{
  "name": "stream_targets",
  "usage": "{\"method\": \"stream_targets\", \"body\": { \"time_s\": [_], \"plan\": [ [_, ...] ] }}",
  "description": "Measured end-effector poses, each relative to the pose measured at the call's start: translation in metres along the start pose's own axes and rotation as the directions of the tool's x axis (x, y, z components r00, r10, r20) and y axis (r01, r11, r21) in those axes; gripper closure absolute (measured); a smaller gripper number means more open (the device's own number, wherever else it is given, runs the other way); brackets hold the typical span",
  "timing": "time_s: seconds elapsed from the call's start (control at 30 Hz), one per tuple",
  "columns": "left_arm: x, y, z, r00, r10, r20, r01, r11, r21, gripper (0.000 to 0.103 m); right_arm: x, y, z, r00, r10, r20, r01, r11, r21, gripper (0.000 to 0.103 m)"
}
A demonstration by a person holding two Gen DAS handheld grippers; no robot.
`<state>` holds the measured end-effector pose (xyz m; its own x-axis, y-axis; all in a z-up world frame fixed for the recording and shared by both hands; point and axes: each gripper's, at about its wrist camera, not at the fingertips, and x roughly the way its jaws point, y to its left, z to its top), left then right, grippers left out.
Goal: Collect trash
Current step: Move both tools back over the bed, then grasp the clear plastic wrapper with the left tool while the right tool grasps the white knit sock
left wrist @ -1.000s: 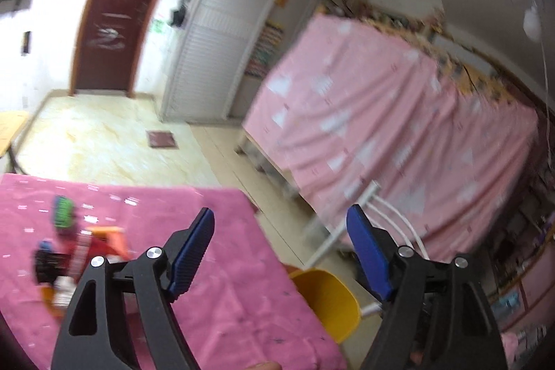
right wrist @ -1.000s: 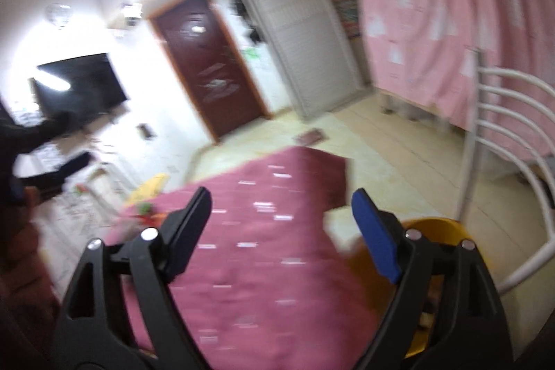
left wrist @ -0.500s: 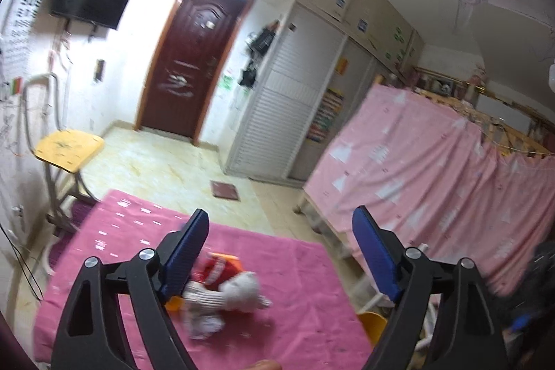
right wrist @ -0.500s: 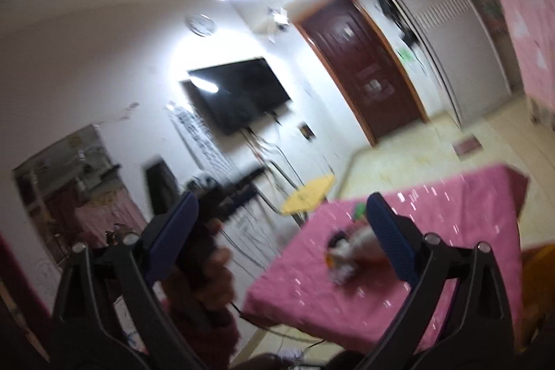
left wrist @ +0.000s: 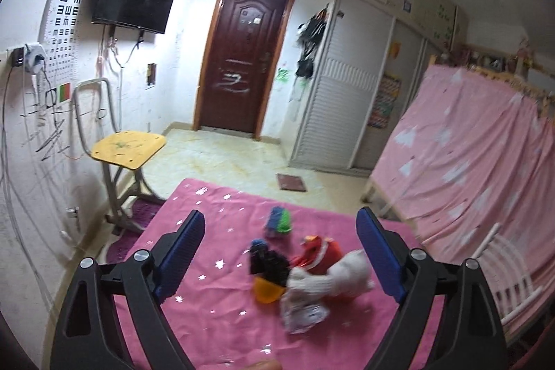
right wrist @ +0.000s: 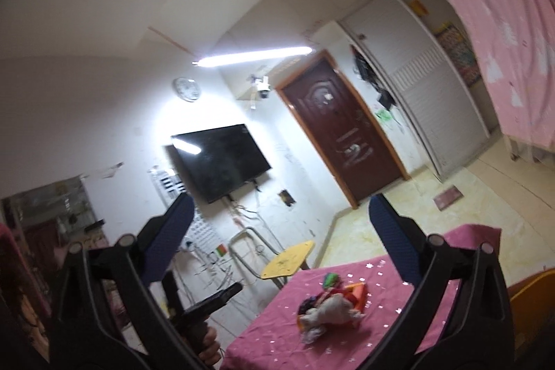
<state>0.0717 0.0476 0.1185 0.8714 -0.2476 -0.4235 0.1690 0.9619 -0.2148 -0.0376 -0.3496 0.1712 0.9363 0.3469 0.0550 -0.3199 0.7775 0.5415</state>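
Two wrist views look over a counter covered in a pink star-speckled cloth (left wrist: 208, 269). In the left wrist view, the left gripper (left wrist: 280, 257) hangs above the counter with its blue-padded fingers (left wrist: 180, 252) spread wide and nothing between them. Framed between those fingers, on the cloth, lies a small heap of trash: a crumpled white cloth wad (left wrist: 333, 276) touching a red wrapper (left wrist: 321, 252), a black scrap (left wrist: 269, 262), an orange plastic piece (left wrist: 265, 290) and a pale printed packet (left wrist: 303, 312). A blue-and-green crumpled scrap (left wrist: 279, 220) sits just behind the heap, apart from it.

In the right wrist view, the right gripper (right wrist: 281, 233) is also wide apart and empty, raised well away from the counter, with the same heap low in the view. A yellow-seated metal chair (left wrist: 126, 146) stands beside the counter.
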Motion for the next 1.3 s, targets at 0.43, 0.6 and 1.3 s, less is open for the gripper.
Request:
{"method": "stream_targets", "body": {
  "time_s": [0.43,0.6,1.3],
  "plan": [
    [0.052,-0.012,-0.07,0.981,0.014,-0.191,0.019,0.985,0.172,0.021,0.081,-0.042,-0.033,0.983,-0.067,-0.172,0.075,0.996,0.042,0.006],
    [0.082,-0.026,-0.098,0.958,-0.02,-0.286,0.076,0.98,0.183,0.021,0.122,-0.041,-0.067,0.947,-0.15,-0.283,0.137,0.988,-0.065,0.006],
    [0.137,-0.019,-0.122,0.9,-0.088,-0.427,0.15,0.982,0.115,0.044,0.225,-0.031,-0.193,0.768,-0.342,-0.541,0.119,0.907,-0.404,0.006]
  ]
}}
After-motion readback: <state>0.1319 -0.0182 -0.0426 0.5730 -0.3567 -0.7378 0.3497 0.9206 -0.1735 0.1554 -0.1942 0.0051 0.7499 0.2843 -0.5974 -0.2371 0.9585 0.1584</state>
